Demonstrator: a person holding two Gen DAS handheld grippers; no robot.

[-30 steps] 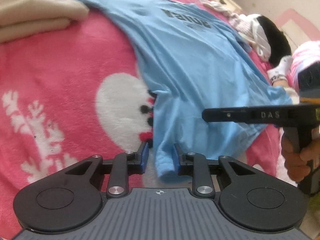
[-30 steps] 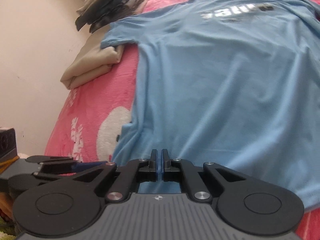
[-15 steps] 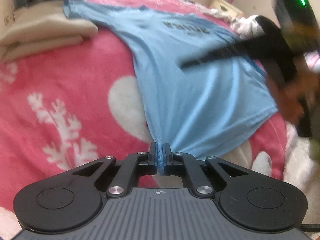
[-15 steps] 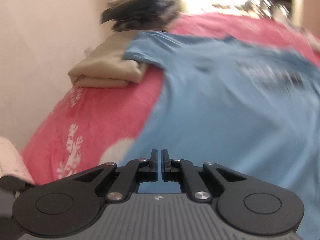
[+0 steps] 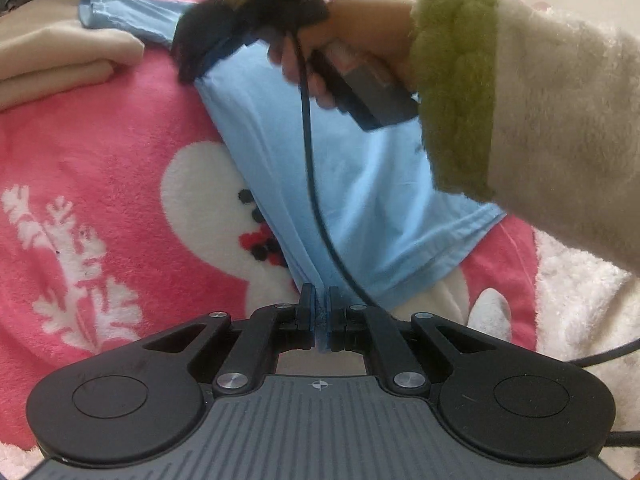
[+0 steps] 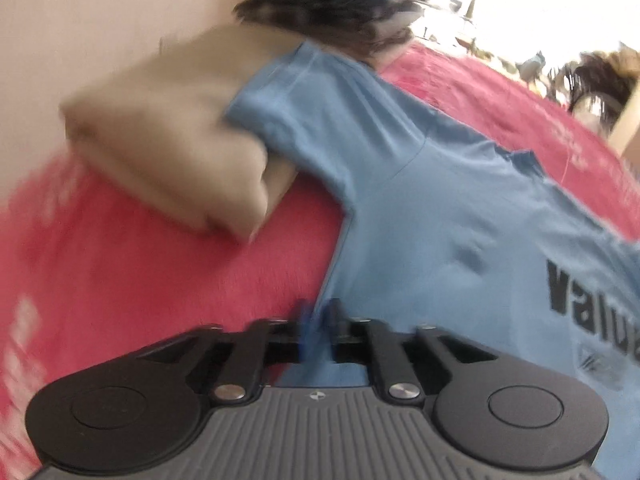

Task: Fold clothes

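The blue T-shirt [image 5: 360, 184] is pinched at its hem between the nearly closed fingers of the left gripper [image 5: 319, 312]. Its side edge is clamped by the right gripper [image 6: 318, 326]. It is spread on the pink blanket [image 5: 100, 152], stretched lengthwise away toward its collar.

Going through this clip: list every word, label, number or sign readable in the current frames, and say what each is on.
"valu", black letters cut off by the frame edge, seen at a slant, on the chest of the light blue T-shirt.
Smaller print below those letters on the same shirt: too blurred to read.
No text reads in the left wrist view; the shirt's print there is hidden behind the right hand and its gripper.
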